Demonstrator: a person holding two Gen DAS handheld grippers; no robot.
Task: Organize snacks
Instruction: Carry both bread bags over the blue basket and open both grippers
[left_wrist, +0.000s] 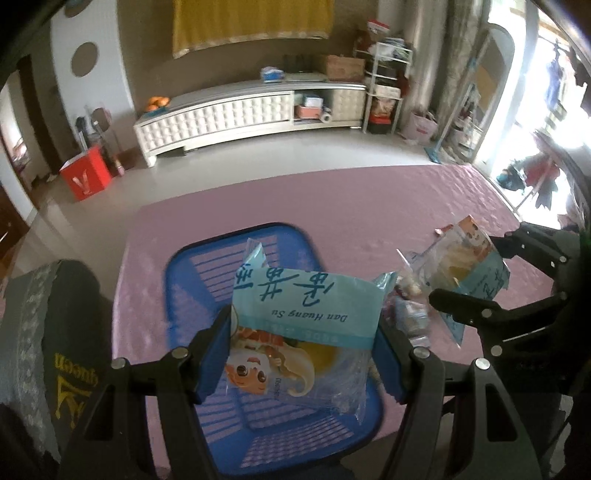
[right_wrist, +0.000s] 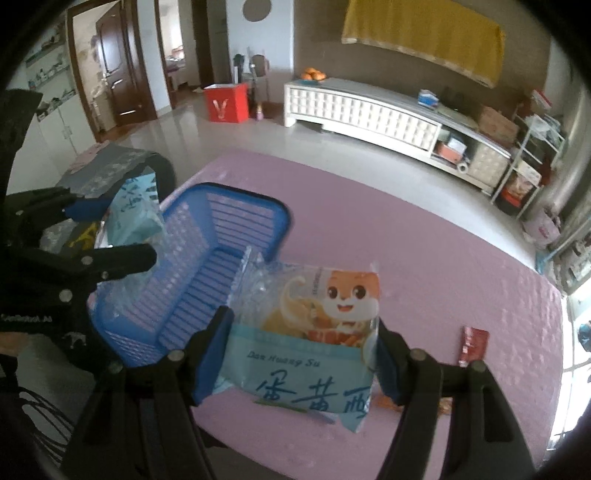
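My left gripper (left_wrist: 304, 350) is shut on a light-blue snack packet (left_wrist: 306, 314) with a cartoon face, held above the empty blue plastic basket (left_wrist: 184, 277) on the pink table. My right gripper (right_wrist: 304, 354) is shut on a matching light-blue snack packet (right_wrist: 310, 347), held over the pink table just right of the blue basket (right_wrist: 236, 229). In the left wrist view the right gripper (left_wrist: 480, 280) and its packet (left_wrist: 465, 258) show at the right. In the right wrist view the left gripper (right_wrist: 92, 236) with its packet (right_wrist: 136, 210) shows at the left.
Several small snack packets (left_wrist: 410, 302) lie on the pink tablecloth (left_wrist: 369, 206) right of the basket. A red sachet (right_wrist: 474, 345) lies near the table's right side. A dark chair back (left_wrist: 55, 332) stands at the table's left edge. A white cabinet (left_wrist: 240, 110) stands across the floor.
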